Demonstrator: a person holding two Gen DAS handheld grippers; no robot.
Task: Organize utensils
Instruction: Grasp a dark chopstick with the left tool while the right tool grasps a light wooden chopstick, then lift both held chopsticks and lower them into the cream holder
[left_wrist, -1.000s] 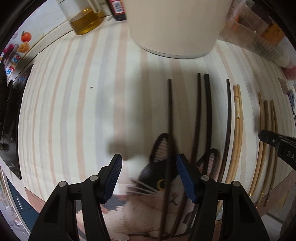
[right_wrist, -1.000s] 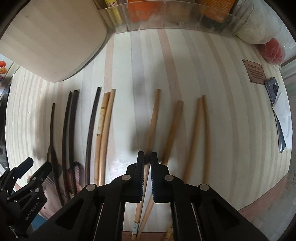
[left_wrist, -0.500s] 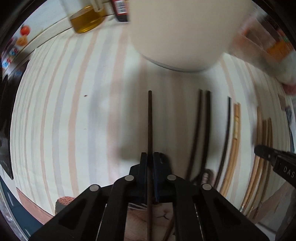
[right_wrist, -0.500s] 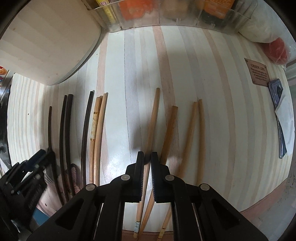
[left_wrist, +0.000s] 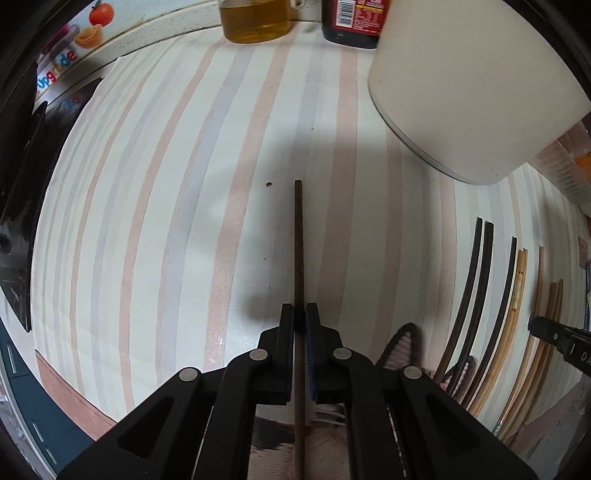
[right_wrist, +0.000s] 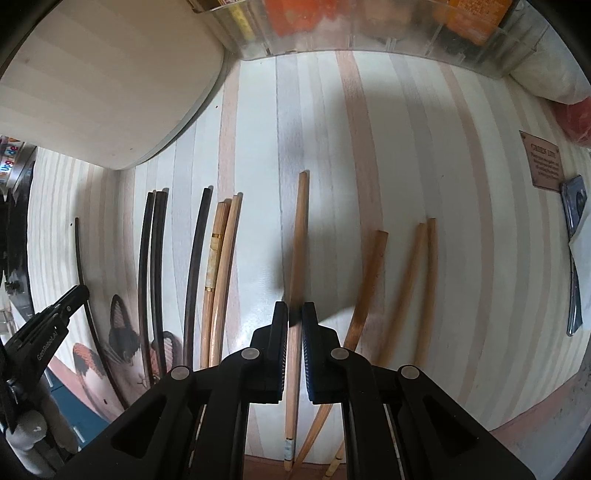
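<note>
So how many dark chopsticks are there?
4. One dark chopstick is pinched in the left gripper, apart from the rest. A dark pair lies side by side on the mat. A single dark one lies beside the light chopsticks. None seem hidden.

Four thin dark brown chopsticks: one (right_wrist: 82, 280) apart on the left, a touching pair (right_wrist: 151, 266), one (right_wrist: 195, 258) beside them. Six light wooden chopsticks: two (right_wrist: 221, 258) touching, one (right_wrist: 297, 240), one (right_wrist: 365, 288), and a pair (right_wrist: 424, 280) on the right. One large cream round container (right_wrist: 103, 81). Two black two-finger grippers, left (left_wrist: 300, 321) and right (right_wrist: 294, 317)
</note>
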